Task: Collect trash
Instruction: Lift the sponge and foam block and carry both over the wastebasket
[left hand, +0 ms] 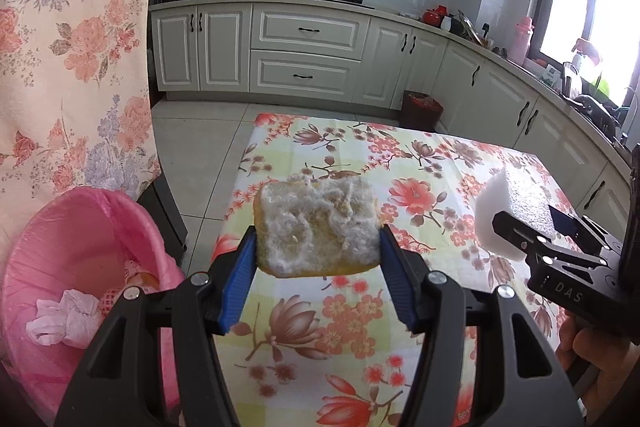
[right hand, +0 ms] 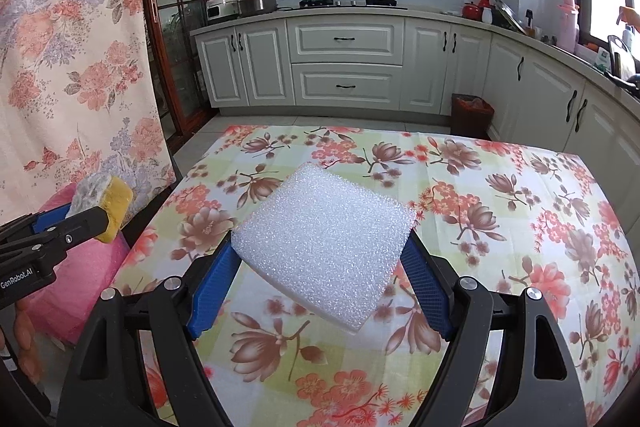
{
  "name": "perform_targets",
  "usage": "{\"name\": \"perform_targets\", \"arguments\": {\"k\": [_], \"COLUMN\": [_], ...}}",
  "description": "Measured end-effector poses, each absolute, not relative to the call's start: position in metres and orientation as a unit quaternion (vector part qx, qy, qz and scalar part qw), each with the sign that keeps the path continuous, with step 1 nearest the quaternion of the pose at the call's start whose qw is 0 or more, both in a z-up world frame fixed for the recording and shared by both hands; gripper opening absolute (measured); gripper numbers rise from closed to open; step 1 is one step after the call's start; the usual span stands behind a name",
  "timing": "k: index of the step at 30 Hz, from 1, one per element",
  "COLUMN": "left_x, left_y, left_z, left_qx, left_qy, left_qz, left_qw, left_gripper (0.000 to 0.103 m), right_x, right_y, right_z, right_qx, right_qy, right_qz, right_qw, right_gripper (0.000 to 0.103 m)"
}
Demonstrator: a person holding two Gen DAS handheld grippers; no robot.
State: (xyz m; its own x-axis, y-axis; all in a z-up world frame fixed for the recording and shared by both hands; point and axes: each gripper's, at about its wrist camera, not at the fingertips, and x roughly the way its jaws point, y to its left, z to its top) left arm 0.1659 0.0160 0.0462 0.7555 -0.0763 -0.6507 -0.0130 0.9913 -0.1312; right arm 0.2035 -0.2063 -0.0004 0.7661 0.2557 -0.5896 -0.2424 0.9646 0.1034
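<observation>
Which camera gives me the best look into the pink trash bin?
Left wrist view: the pink trash bin shows its open mouth, with crumpled tissue inside. The right wrist view shows only its pink side, behind the left gripper.

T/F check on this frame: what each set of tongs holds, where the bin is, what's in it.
1. The left tongs grip a worn yellow sponge with a grey scouring face. True.
2. The right tongs are open and hold nothing. False: they clamp a white square foam sheet.
3. The pink-lined trash bin stands on the floral tablecloth. False: it sits beside the table, on the left.
4. Crumpled white tissue lies in the bin. True.
5. The foam sheet lies flat on the tablecloth. False: it is held tilted above the cloth.
</observation>
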Motion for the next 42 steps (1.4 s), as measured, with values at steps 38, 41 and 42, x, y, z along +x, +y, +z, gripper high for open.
{"name": "perform_targets", "arguments": {"k": [38,41,42], "left_x": [0.076,0.073,0.073], "left_y": [0.153,0.161,0.164], "left_z": [0.075,0.074,0.074], "left_qx": [-0.095,-0.097,-0.098], "left_qy": [0.31,0.31,0.31], "left_qz": [0.089,0.095,0.097], "left_qw": [0.942,0.941,0.941], "left_gripper": [0.057,0.057,0.057], "right_x": [0.16,0.161,0.161], "right_y": [-0.085,-0.075,-0.071], "right_z": [0.047,0.048,0.048], "right_qx": [-0.03,-0.031,-0.032], "right_qy": [0.285,0.287,0.287], "right_qz": [0.225,0.232,0.235], "right_qw": [0.931,0.929,0.928], "right_gripper": [0.075,0.075,0.075]}}
